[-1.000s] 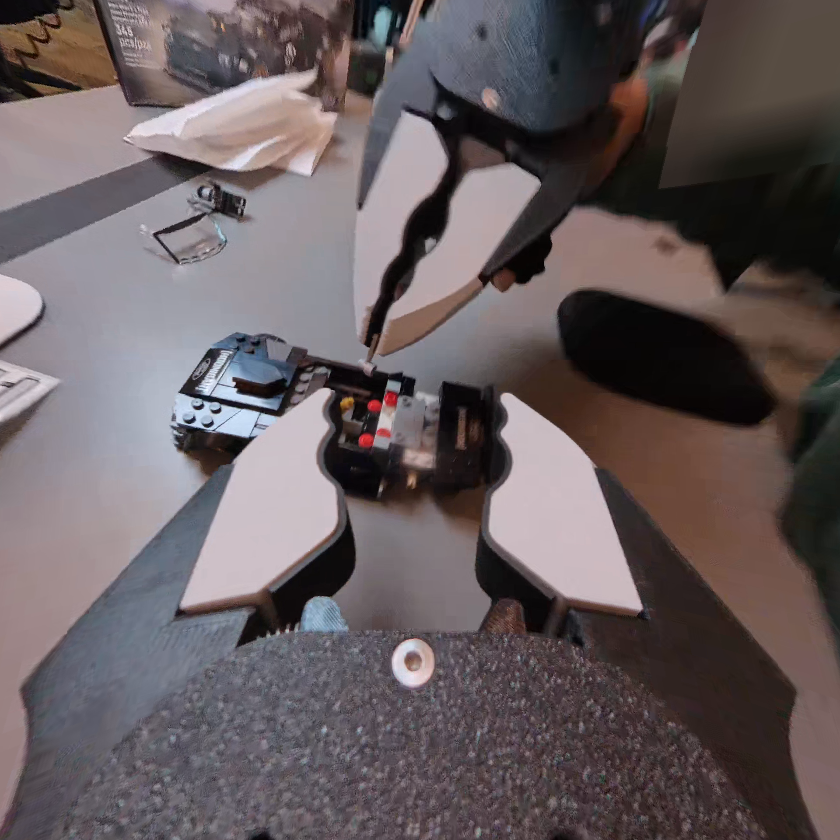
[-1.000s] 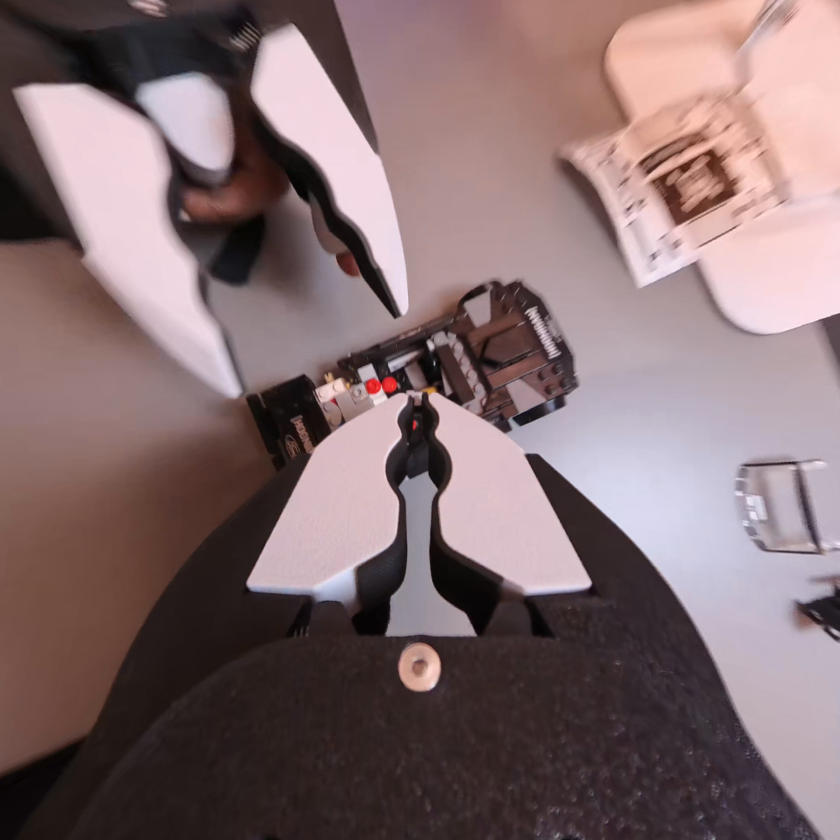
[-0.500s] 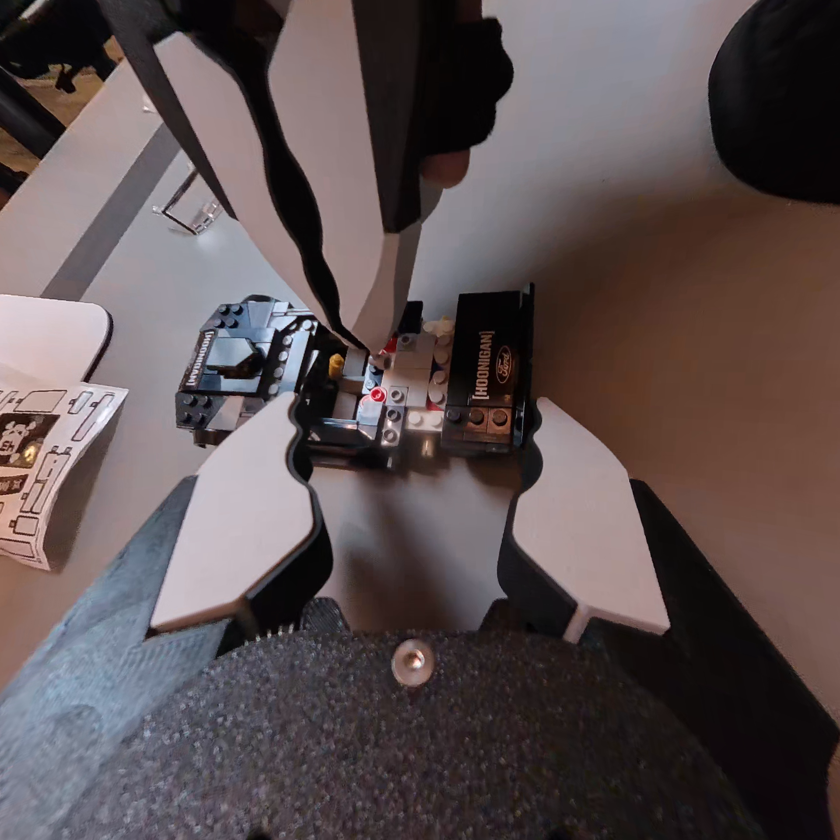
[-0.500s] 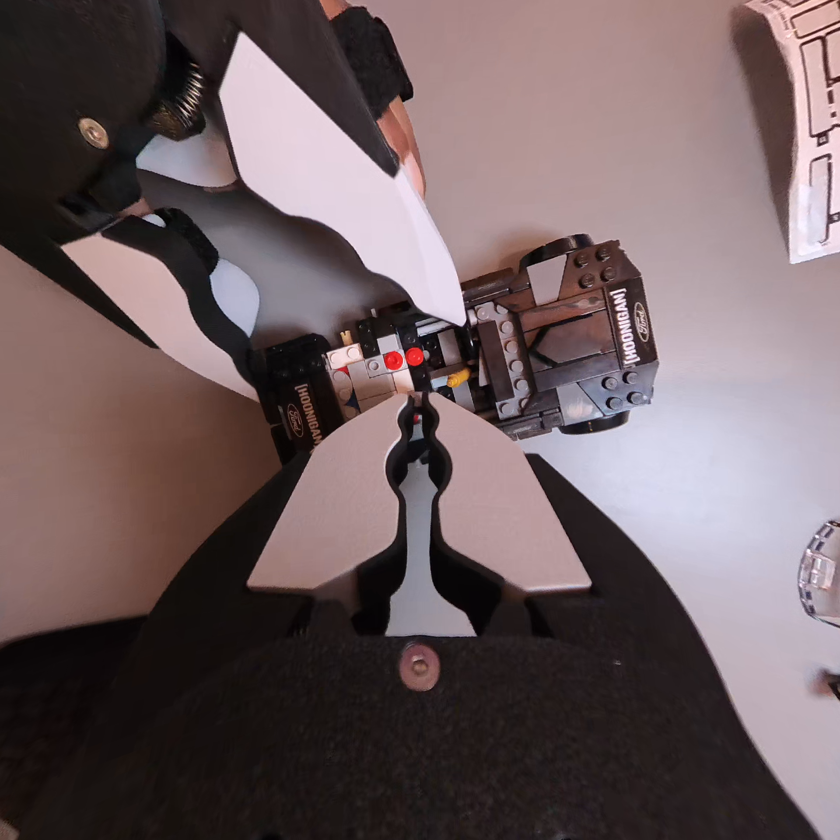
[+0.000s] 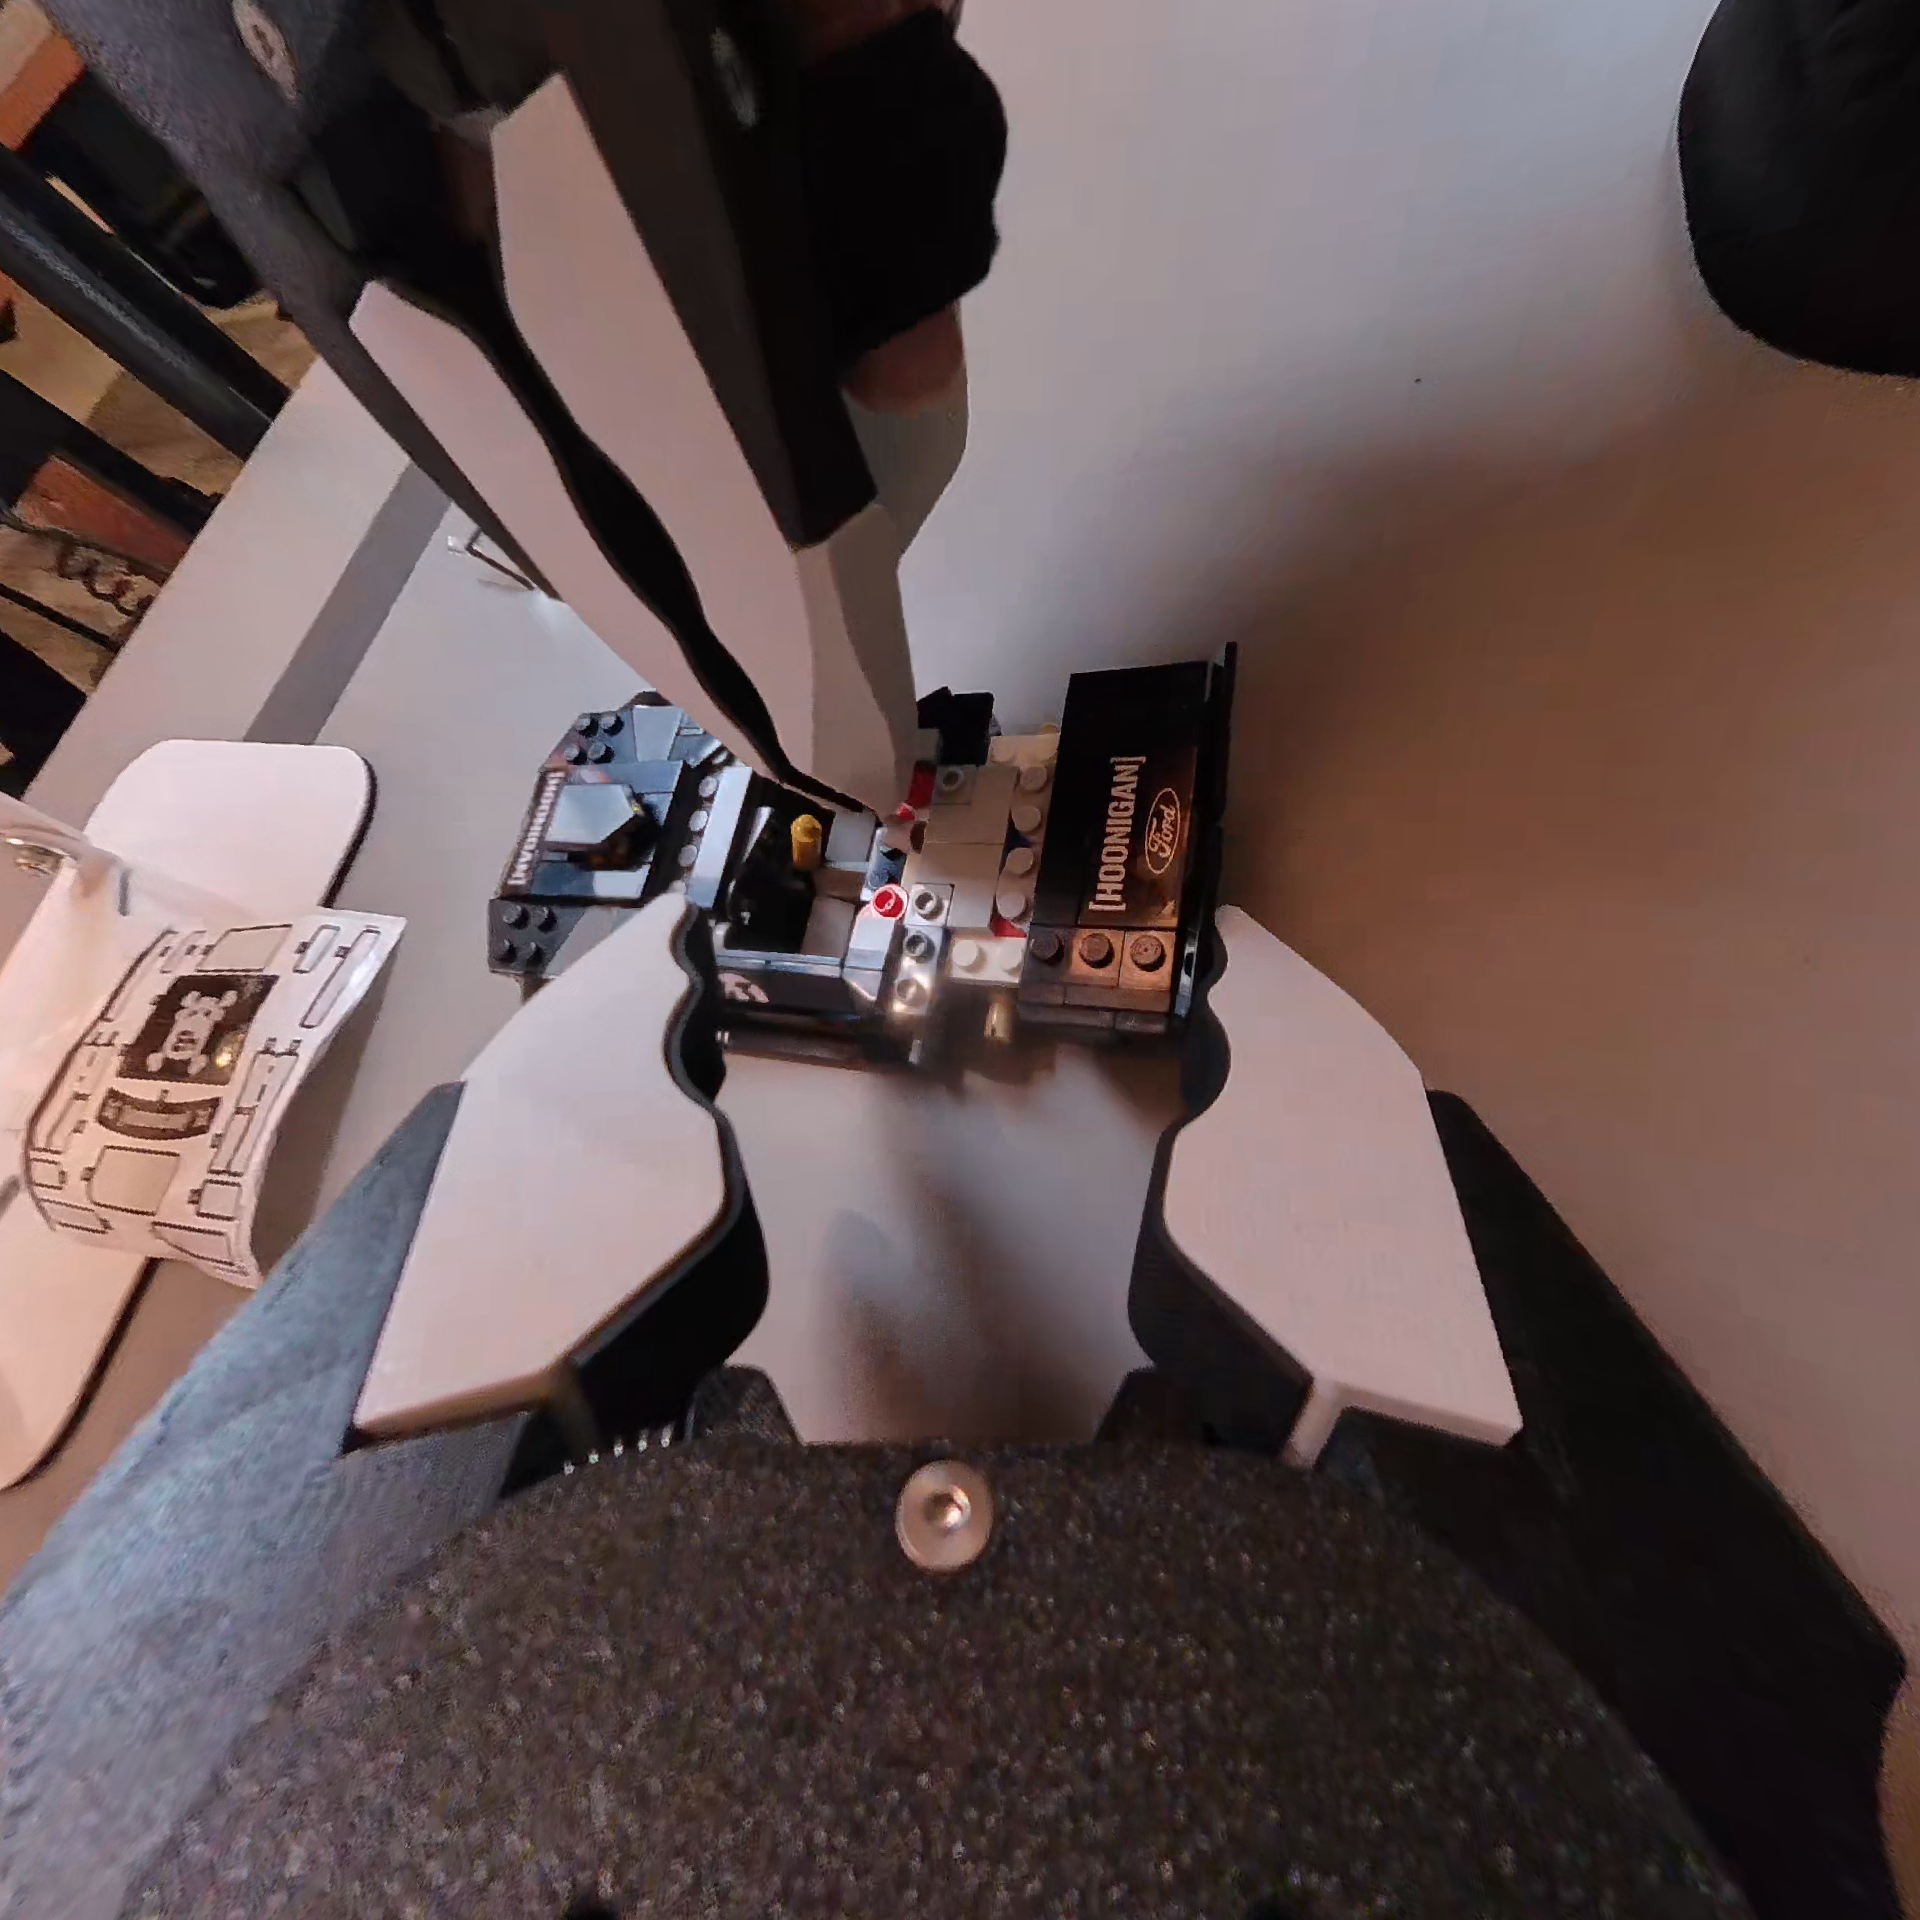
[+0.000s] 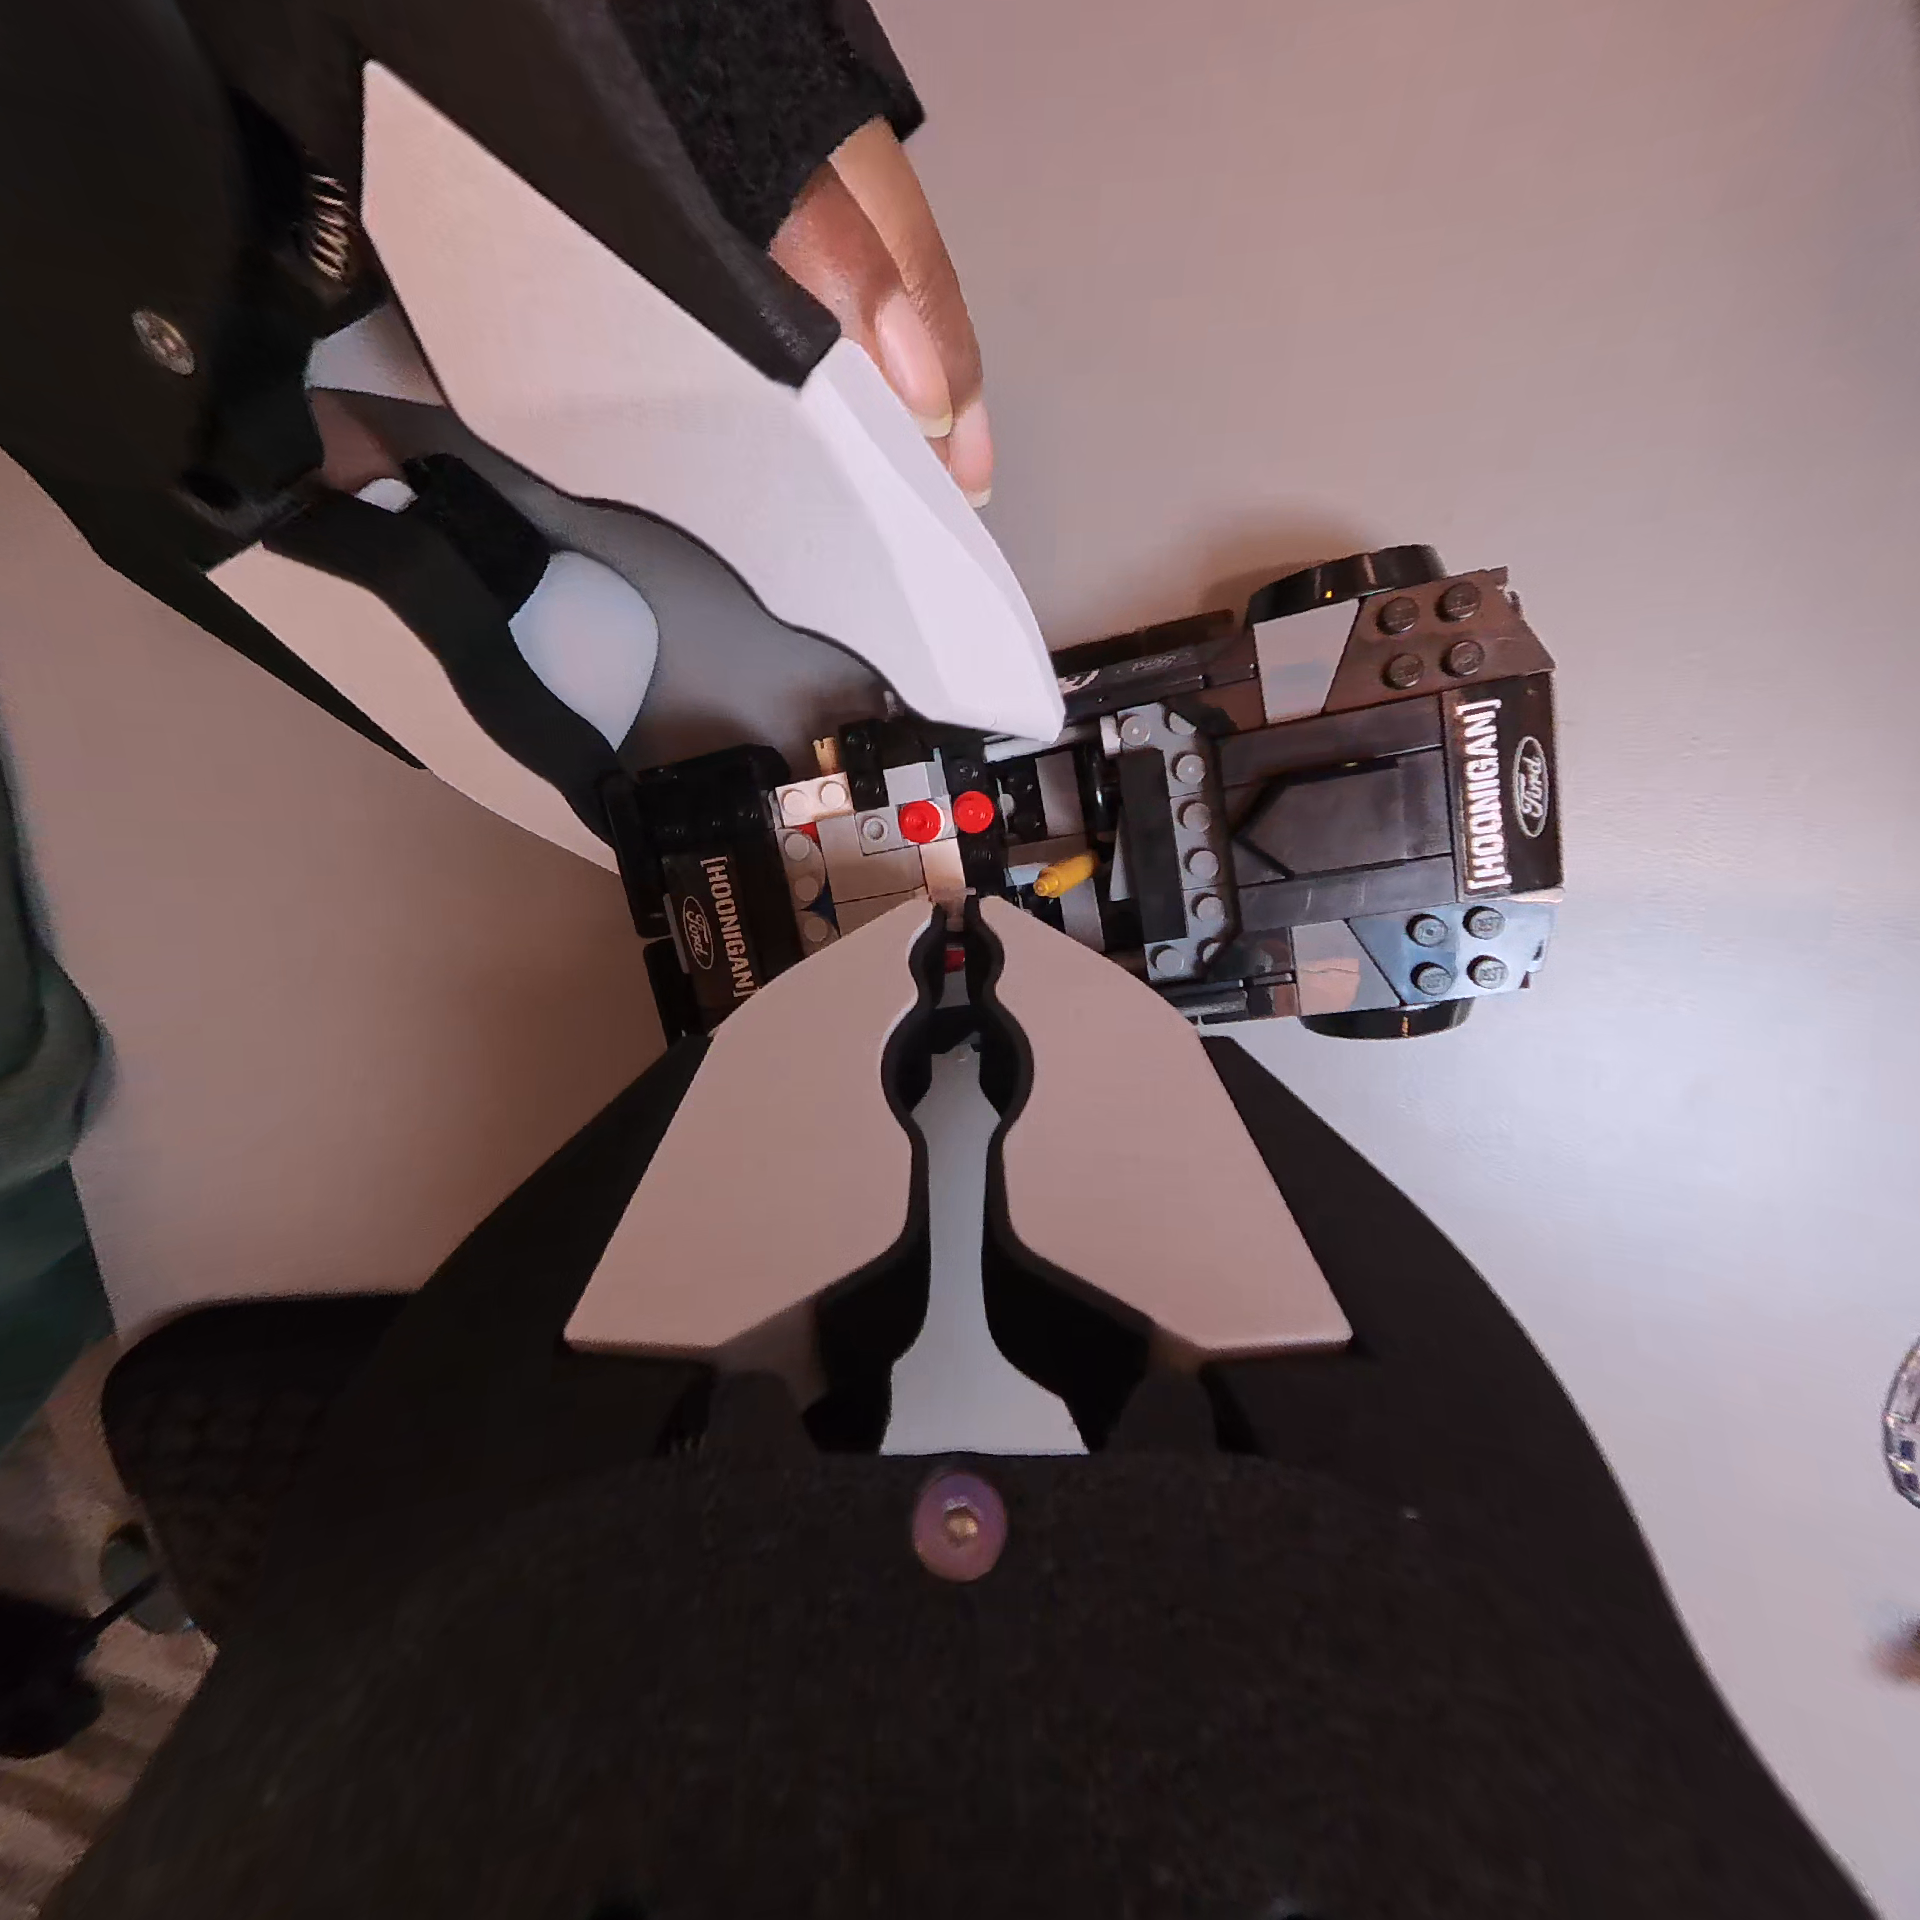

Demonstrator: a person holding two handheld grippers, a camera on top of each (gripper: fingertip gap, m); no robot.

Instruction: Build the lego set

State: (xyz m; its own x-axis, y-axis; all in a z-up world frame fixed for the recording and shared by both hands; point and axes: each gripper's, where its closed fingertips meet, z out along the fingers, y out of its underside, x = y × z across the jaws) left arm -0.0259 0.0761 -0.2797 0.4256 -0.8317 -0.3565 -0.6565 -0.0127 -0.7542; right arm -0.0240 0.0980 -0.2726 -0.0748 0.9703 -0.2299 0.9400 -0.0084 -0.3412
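Well, the grey counter [image 5: 1455,520] fills both views, and the black lego car [image 6: 1195,821] lies on it, half built, its open grey middle showing two red studs [image 6: 945,816] and a small yellow piece [image 6: 1065,876]. Off to one side, a white sticker sheet [image 5: 177,1070] rests on a pale board [image 5: 239,810]. The left gripper [image 5: 945,987] hangs low over the near side of the car with its fingers spread wide, one tip at the cabin end, the other by the black printed tail block [image 5: 1132,831]; they hold nothing. The right gripper [image 6: 954,906] comes in from the opposite side, fingers pinched almost together, tips right down on the grey bricks at the car's centre. Whether a small piece sits between those tips cannot be told. A person's fingertips [image 6: 914,312] show beside the left gripper's handle.
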